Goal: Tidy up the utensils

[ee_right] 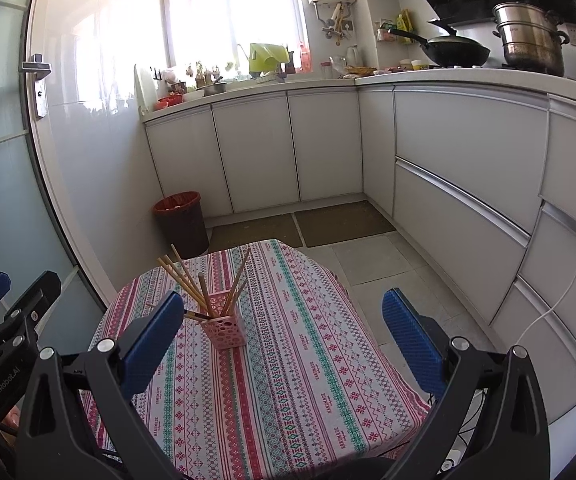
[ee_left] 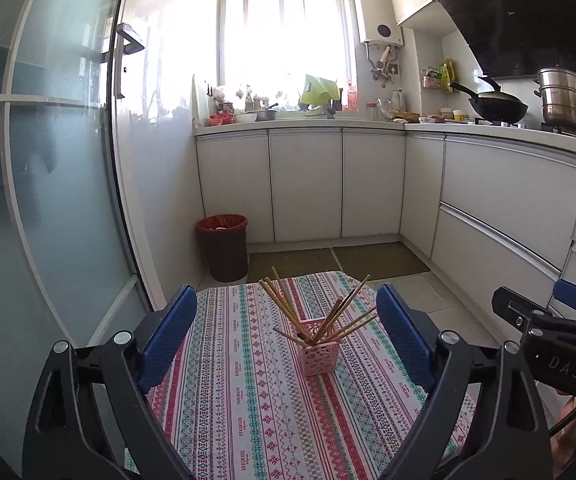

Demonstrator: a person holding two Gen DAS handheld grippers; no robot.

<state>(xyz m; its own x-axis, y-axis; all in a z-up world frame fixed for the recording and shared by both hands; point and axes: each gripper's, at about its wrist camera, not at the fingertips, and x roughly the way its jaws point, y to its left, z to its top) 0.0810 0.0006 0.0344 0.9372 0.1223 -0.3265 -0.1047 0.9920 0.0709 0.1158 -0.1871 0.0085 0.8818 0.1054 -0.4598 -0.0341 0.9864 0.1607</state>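
Observation:
A pink perforated holder (ee_left: 320,350) stands on a small table with a striped patterned cloth (ee_left: 247,408). Several wooden chopsticks (ee_left: 283,304) stand in it, fanned out. My left gripper (ee_left: 288,332) is open and empty, held above the table's near side with the holder between its blue fingers in view. My right gripper (ee_right: 283,328) is open and empty, with the holder (ee_right: 223,330) and chopsticks (ee_right: 191,284) just right of its left finger. The right gripper also shows at the right edge of the left wrist view (ee_left: 544,320).
A dark bin with a red liner (ee_left: 223,248) stands on the floor beyond the table by the glass door (ee_left: 47,200). White cabinets (ee_left: 308,184) run along the back and right. A wok (ee_left: 496,106) and steel pot (ee_left: 564,100) sit on the counter.

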